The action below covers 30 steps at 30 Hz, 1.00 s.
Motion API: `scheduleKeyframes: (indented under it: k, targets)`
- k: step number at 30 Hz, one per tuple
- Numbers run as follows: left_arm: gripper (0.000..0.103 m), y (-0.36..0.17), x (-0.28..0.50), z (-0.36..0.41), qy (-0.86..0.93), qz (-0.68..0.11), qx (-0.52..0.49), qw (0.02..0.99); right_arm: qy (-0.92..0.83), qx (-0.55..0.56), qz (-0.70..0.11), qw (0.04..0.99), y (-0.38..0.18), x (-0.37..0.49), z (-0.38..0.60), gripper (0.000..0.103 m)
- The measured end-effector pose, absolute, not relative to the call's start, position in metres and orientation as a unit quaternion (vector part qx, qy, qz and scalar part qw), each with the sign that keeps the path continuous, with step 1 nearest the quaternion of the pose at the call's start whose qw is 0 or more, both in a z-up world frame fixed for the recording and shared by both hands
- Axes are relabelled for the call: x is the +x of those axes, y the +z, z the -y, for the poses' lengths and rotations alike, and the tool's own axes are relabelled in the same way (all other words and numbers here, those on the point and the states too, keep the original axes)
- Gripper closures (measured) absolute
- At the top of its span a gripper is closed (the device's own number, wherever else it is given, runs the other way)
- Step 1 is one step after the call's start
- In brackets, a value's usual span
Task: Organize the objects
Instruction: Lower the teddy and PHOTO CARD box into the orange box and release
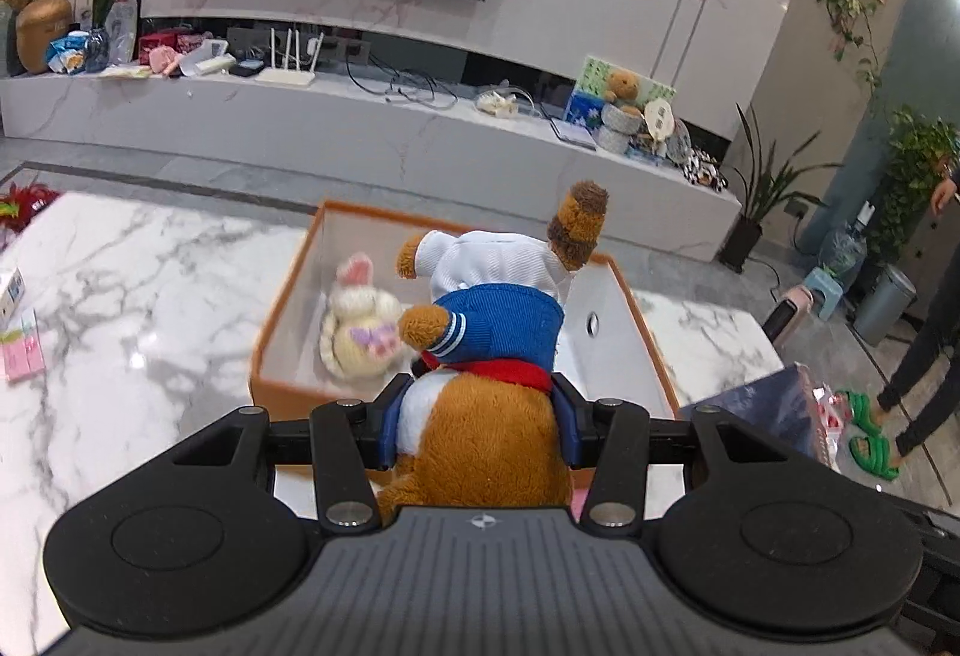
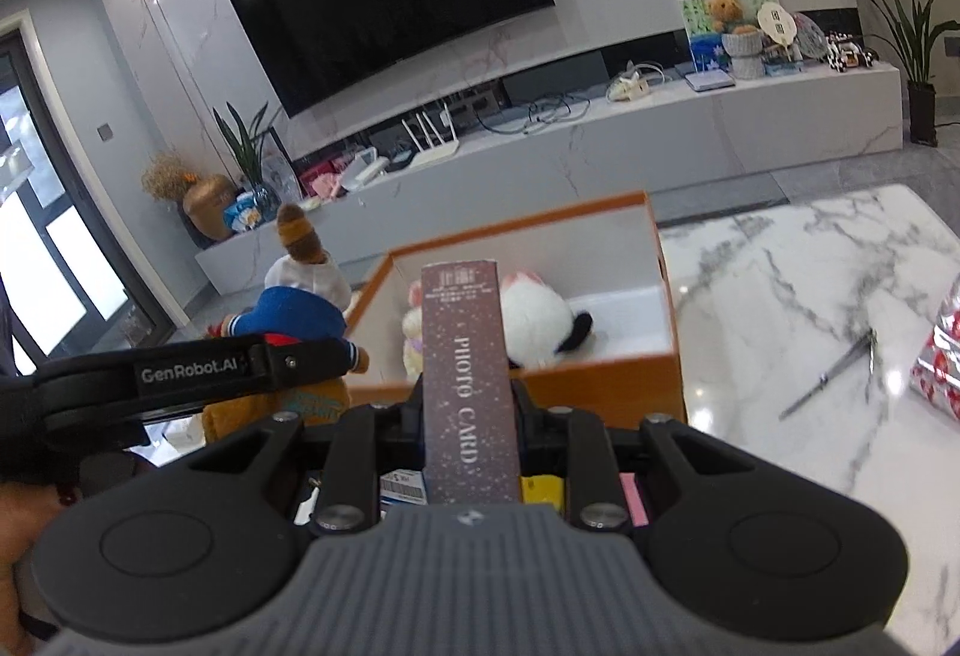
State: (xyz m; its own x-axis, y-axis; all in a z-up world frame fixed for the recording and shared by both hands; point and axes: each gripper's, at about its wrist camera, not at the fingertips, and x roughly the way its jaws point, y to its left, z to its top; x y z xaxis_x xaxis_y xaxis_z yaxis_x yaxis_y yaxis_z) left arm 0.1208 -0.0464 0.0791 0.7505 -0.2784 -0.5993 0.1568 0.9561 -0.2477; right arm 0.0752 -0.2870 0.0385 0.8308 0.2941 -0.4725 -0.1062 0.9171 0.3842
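My left gripper point(image 1: 480, 416) is shut on a brown plush bear point(image 1: 486, 356) in a blue and white sailor outfit, held head-down over the near edge of an orange open box point(image 1: 648, 332). A cream bunny plush point(image 1: 360, 320) lies inside the box. My right gripper point(image 2: 468, 416) is shut on a purple "PHOTO CARD" box point(image 2: 468, 380), held upright before the orange box point(image 2: 600, 392). A white and black plush point(image 2: 540, 320) lies inside it. The bear and left gripper point(image 2: 288, 356) show at the left in the right wrist view.
The box stands on a white marble table point(image 1: 132, 308). Pink sticky notes point(image 1: 24, 356) and a small carton lie at the left. Scissors point(image 2: 834, 374) and a shiny wrapped packet point(image 2: 936, 356) lie at the right. A person's legs point(image 1: 924, 356) stand at the far right.
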Motion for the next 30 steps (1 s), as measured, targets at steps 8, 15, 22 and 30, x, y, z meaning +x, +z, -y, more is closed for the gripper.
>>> scheduleKeyframes:
  k: [8, 15, 22, 30]
  targets:
    - [0.048, 0.098, 0.172, 0.039, -0.112, -0.313, -0.108, 0.937, 0.104, 0.173, -0.25, 0.947, 0.057, 0.125, 0.284, 0.078]
    - [0.048, 0.078, 0.227, 0.051, -0.116, -0.328, -0.103, 0.932, 0.099, 0.187, -0.269, 0.94, 0.037, 0.187, 0.28, 0.078]
    - [0.048, 0.035, 0.254, 0.07, -0.111, -0.387, -0.079, 0.912, 0.073, 0.173, -0.316, 0.93, -0.002, 0.232, 0.275, 0.078]
    - [0.049, 0.002, 0.26, 0.079, -0.084, -0.424, -0.039, 0.901, 0.051, 0.145, -0.364, 0.919, -0.037, 0.26, 0.27, 0.078]
